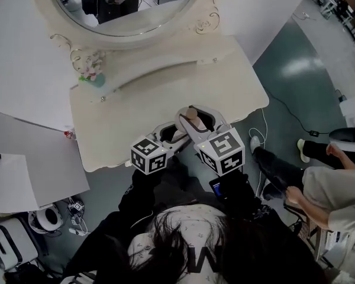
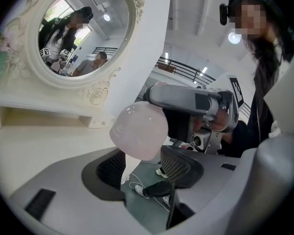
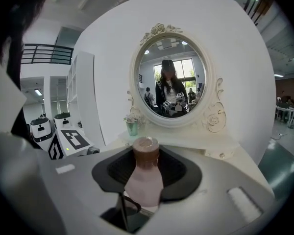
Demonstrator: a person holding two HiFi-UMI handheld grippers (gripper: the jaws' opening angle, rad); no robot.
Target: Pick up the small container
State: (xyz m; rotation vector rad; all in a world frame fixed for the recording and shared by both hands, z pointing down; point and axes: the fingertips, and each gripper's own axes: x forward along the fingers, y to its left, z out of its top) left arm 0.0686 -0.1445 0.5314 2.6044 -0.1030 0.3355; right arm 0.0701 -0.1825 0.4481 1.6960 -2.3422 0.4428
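Observation:
The small container (image 3: pixel 144 180) is a pale pink bottle with a brown cap. My right gripper (image 3: pixel 147 163) is shut on it, the bottle lying between its dark pads with the cap pointing away, toward the mirror. In the head view the container (image 1: pixel 192 118) and right gripper (image 1: pixel 198 123) hang over the dressing table's front edge. My left gripper (image 1: pixel 168 134) points in from the left, close beside them. In the left gripper view the container's (image 2: pixel 139 130) rounded pink base hangs just above the open left gripper (image 2: pixel 142 165), apart from its pads, with the right gripper (image 2: pixel 186 99) behind.
A cream dressing table (image 1: pixel 136 99) carries an oval mirror (image 1: pixel 124 5) and a small green vase of flowers (image 1: pixel 92 76) at its back left. A seated person (image 1: pixel 331 188) is at the right. Cables (image 1: pixel 284 108) lie on the floor, and white machines (image 1: pixel 47 218) stand at the lower left.

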